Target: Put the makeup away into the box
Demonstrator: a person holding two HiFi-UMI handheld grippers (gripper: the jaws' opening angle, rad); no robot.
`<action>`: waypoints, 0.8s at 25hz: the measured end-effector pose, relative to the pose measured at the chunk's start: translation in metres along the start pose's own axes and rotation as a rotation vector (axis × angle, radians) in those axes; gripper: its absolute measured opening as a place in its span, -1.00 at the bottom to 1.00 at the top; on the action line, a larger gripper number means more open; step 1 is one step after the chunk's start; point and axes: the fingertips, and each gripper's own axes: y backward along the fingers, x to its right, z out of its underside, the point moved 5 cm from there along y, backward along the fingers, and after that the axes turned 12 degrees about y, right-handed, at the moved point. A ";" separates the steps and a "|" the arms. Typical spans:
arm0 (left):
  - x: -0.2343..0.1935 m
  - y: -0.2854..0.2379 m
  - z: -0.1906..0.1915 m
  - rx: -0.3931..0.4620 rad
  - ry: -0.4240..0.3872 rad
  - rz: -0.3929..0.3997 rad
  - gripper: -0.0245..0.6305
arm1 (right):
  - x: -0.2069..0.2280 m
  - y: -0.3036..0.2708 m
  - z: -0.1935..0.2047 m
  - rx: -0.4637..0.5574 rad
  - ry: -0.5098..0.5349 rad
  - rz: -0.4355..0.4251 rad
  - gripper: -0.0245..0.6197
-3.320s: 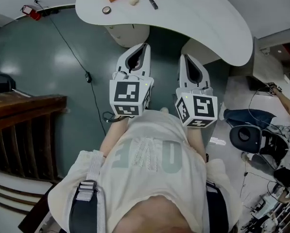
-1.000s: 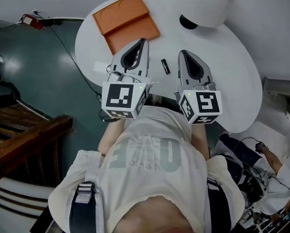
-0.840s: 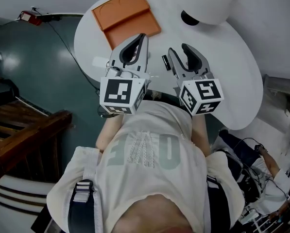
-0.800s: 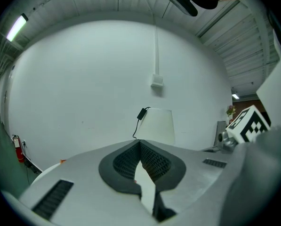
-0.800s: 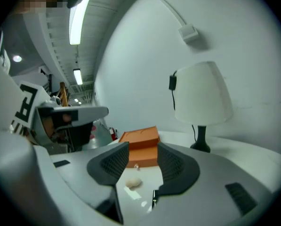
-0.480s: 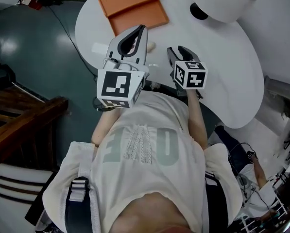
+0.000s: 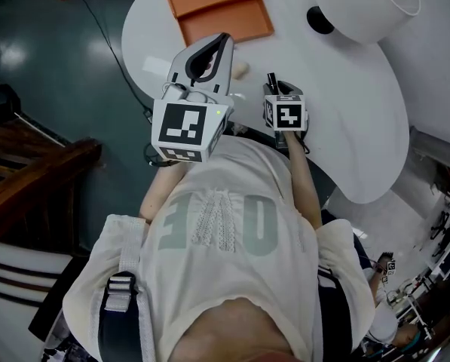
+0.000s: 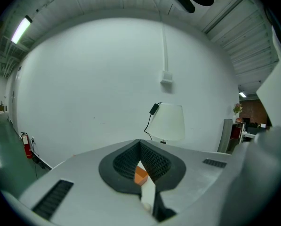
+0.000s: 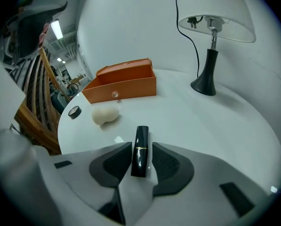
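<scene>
While the right gripper (image 9: 141, 146) tilts steeply down over the near part of the white surface (image 9: 215, 121), a black lipstick (image 9: 139, 152) lies flat there between its jaws, its length running along the line the jaws point. These jaws are apart and have just been closing. The left pad's tip stands right at the lipstick's side, and a thin strip of white surface shows between the lipstick and the right pad, so no grip is made out. Beyond the lipstick and toward the surface's left edge lies a pale, rounded makeup sponge (image 9: 105, 115), well apart from the jaws. A small round black case (image 9: 74, 112) sits right at that left edge. An orange box (image 9: 126, 87) stands open at the far left edge, behind the sponge, with its lid raised at the back. A lamp (image 9: 207, 74) with a black base and a white shade stands toward the far right edge. The left gripper (image 7: 225, 40) is held nearly level above the surface's left part, pointing toward the box. Its jaws are closed tip to tip and hold nothing, and a corner of the box shows through the gap behind the tips.
</scene>
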 end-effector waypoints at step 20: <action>-0.014 0.000 -0.008 0.023 0.007 -0.040 -0.90 | 0.012 0.152 -0.157 0.641 -0.023 0.055 -0.61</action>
